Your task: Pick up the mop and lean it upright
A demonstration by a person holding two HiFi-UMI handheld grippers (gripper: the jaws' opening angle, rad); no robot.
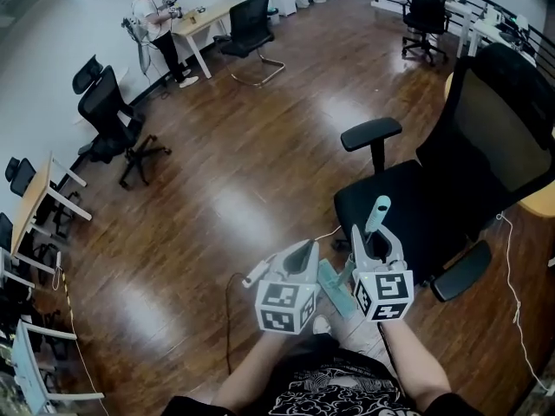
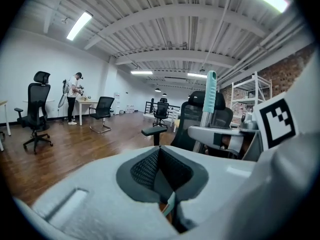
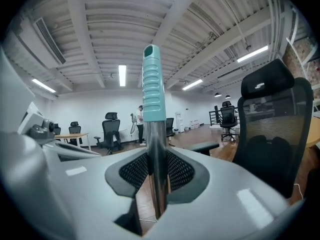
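Brown wood floor (image 1: 260, 172), open office; a person (image 1: 156, 24) stands at a desk (image 1: 204, 17) far off.

Right gripper (image 3: 157, 173): clenched on the mop (image 3: 152, 84), steel shaft between the pads, teal grip upright above.

Only the head view shows the mop head (image 1: 334, 289), low between the two grippers, beside a black office chair (image 1: 408, 206).

Left gripper (image 2: 162, 170): jaws closed on each other. A teal sliver sits low in the gap; cannot tell what it is. Its view alone catches the mop's grip from the side, in front of the chair's backrest.
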